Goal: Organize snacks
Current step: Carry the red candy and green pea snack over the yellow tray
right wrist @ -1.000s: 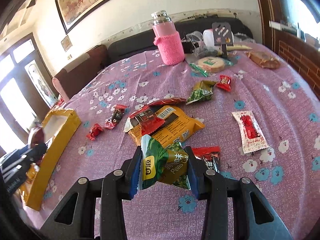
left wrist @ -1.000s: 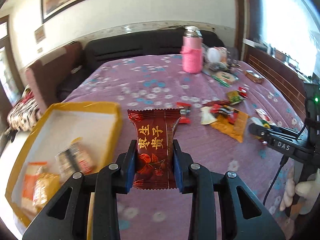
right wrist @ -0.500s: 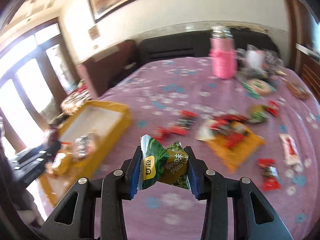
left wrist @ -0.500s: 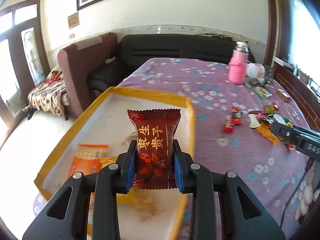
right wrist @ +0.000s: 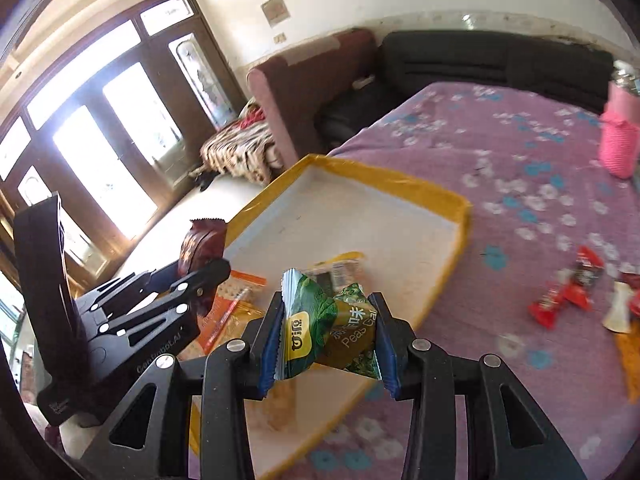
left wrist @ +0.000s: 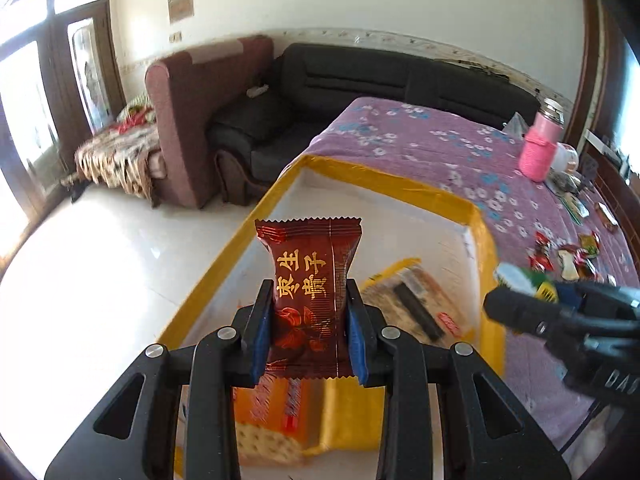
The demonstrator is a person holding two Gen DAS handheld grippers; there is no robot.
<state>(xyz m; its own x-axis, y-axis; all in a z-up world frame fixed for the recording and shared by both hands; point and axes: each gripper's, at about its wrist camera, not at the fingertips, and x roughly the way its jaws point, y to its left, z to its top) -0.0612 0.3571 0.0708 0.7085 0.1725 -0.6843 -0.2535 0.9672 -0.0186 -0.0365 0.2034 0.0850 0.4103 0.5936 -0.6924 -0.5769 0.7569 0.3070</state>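
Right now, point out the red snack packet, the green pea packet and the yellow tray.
red snack packet (left wrist: 308,276), left wrist view, on its gold lettering.
green pea packet (right wrist: 328,320), right wrist view, on its middle.
yellow tray (right wrist: 400,180), right wrist view, on its far rim.

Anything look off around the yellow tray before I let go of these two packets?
The yellow tray sits askew at the table's corner, with its near-left part overhanging the floor. Both packets, red and green, are gripped upright.

Bright daylight, blown-out glass doors (right wrist: 100,148), glare on floor (left wrist: 100,280), motion-blurred tablecloth (right wrist: 520,200), fisheye-bent dark edges
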